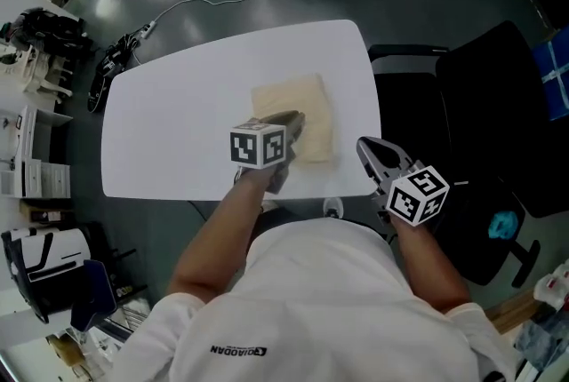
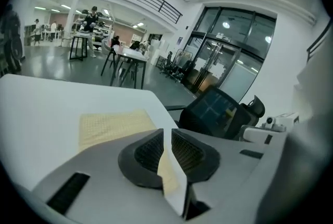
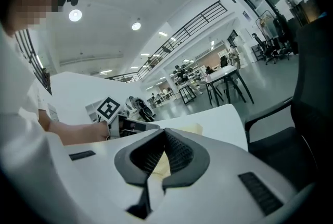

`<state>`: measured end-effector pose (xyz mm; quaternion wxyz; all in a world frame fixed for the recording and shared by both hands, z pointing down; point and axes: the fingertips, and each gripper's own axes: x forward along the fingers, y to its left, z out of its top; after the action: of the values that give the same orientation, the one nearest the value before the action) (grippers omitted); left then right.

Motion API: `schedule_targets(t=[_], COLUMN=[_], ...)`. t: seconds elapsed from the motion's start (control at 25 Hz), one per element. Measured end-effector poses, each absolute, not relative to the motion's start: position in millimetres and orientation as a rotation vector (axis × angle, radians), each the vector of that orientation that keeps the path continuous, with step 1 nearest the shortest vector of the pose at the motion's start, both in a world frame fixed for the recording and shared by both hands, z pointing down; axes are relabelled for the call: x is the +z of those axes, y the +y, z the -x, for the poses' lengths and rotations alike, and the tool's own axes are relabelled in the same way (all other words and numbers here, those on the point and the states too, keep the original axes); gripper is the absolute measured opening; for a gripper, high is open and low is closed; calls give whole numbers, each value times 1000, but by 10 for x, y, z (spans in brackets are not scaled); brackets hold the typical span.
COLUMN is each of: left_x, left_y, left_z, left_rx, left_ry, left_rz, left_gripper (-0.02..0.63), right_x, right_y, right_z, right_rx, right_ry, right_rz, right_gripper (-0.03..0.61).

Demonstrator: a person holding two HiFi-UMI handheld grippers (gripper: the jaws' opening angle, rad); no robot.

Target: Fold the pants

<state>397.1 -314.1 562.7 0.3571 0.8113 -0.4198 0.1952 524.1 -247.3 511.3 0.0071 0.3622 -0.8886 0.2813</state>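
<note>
White T-shirt (image 1: 338,309): one short line of dark capital print (image 1: 240,350) near picture's lower edge, with small round logo at its end; letters too small and distorted to read for sure.

Cube on left gripper (image 1: 296,119): black-and-white square marker patterns, no letters or digits.

Cube on right gripper (image 1: 364,147): same kind of pattern.

No other legible text.

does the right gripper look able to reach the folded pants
Probably yes: the right gripper hangs by the corner of the table, with only bare tabletop between it and the pants.
</note>
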Motion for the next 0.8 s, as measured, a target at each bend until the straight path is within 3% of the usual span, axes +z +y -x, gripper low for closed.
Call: schedule_targets(t=[0.28, 0.8], left_x=[4915, 4471], left_y=[-2820, -1838], left_z=[-3493, -2663], left_rx=[362, 324], left_ry=[-1143, -1084], left_rz=[-2245, -2381], left_gripper=[28, 28], right_x=[4853, 4597], right_y=[-2422, -1847], right_z=[-4762, -3878], right_rx=[716, 698], right_ry=[-2837, -2784], right_rz=[-1051, -1111], right_gripper=[18, 18])
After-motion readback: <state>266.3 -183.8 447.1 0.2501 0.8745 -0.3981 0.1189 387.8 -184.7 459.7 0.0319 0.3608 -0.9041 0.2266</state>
